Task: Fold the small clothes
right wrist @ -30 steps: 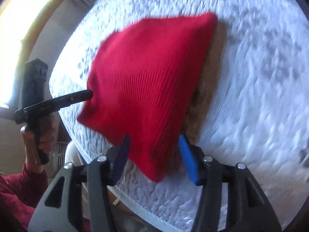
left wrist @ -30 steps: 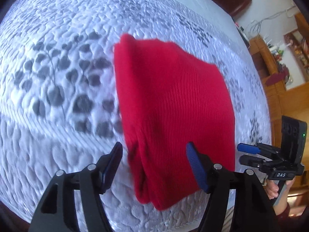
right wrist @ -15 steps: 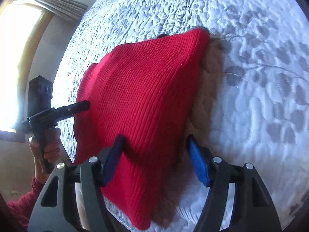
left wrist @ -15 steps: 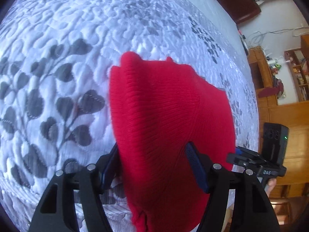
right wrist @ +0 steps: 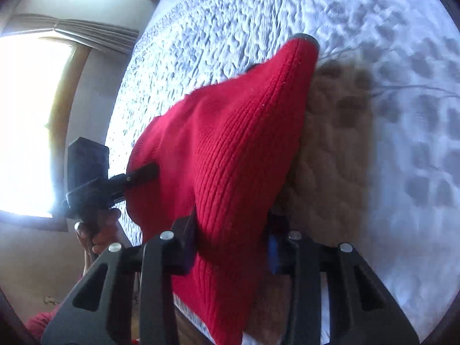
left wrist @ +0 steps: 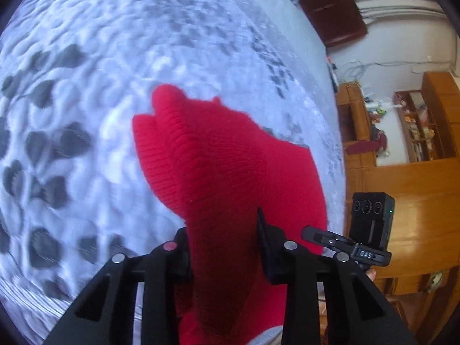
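Observation:
A red knit garment hangs stretched between my two grippers above the white quilted bed. My left gripper is shut on its near edge, and the cloth bunches up between the fingers. In the right wrist view the same red garment is raised off the bed, and my right gripper is shut on its near corner. The right gripper also shows in the left wrist view, clamped on the garment's right edge. The left gripper shows in the right wrist view, clamped on the left edge.
The bed cover carries a grey leaf pattern. A wooden cabinet and shelves stand beyond the bed's right side. A bright window with a curtain is to the left in the right wrist view. The garment casts a shadow on the quilt.
Both grippers went from open around the garment's edges to shut on them. The garment has lifted off the bed and now bunches and hangs between them.

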`<action>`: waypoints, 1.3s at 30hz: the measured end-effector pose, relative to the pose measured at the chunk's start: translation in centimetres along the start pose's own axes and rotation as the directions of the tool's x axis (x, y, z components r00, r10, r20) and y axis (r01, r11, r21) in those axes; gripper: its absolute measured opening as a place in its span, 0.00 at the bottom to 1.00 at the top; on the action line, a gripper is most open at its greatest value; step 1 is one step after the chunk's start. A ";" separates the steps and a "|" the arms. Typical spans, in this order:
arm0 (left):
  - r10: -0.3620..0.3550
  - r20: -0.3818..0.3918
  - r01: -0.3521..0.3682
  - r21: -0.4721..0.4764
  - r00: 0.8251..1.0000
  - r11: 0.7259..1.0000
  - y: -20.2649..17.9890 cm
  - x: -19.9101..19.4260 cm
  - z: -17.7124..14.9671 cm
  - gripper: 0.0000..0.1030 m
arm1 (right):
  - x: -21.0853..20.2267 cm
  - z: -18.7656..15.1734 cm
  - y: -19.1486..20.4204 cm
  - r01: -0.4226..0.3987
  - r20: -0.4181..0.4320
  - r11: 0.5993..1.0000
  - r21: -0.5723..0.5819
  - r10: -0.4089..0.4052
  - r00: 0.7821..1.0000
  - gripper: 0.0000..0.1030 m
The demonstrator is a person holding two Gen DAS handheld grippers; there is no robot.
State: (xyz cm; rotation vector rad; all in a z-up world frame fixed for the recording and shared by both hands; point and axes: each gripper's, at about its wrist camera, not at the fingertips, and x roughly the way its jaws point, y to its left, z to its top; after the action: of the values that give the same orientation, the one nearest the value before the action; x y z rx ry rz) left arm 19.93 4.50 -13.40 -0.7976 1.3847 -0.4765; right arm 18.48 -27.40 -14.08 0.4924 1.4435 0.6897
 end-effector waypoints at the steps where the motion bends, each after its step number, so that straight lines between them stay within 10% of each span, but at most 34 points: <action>1: 0.002 -0.008 -0.002 0.019 1.000 1.000 -1.2 0.3 -0.3 0.32 | -1.1 -0.4 -0.2 0.004 0.004 1.000 -0.002 -0.004 1.000 0.35; 11: -0.067 -0.051 0.074 0.167 0.996 0.983 -14.2 8.8 -0.2 0.32 | -14.6 0.2 -7.5 0.110 0.111 0.994 0.021 -0.112 0.987 0.35; 18: 0.101 -0.080 -0.091 0.116 0.992 0.989 -13.5 17.7 1.0 0.38 | -12.7 2.9 -16.6 0.155 0.055 0.970 0.186 -0.168 0.984 0.47; 23: 0.097 -0.082 -0.087 0.115 0.992 0.989 -12.7 16.3 -0.3 0.47 | -14.2 0.3 -16.1 0.129 0.128 0.977 0.168 -0.151 0.980 0.67; 33: 0.165 -0.136 -0.137 0.195 0.977 0.971 -13.4 14.3 -7.8 0.66 | -14.0 -9.6 -13.9 0.102 0.075 0.988 0.119 -0.112 0.991 0.67; 36: 0.199 -0.118 -0.169 0.224 0.973 0.960 -13.7 14.5 -9.5 0.61 | -12.6 -11.3 -14.0 0.097 0.035 0.986 0.137 -0.103 0.994 0.41; 39: 0.233 -0.126 -0.201 0.228 0.964 0.953 -14.2 14.4 -10.3 0.30 | -12.4 -11.8 -13.9 0.088 0.040 0.982 0.167 -0.096 0.995 0.17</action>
State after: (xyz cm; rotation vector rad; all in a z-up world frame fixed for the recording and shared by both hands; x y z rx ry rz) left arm 14.24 -17.42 -12.61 -0.4337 1.5133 -0.5113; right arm 8.64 -47.10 -15.61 0.5633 1.4761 0.4841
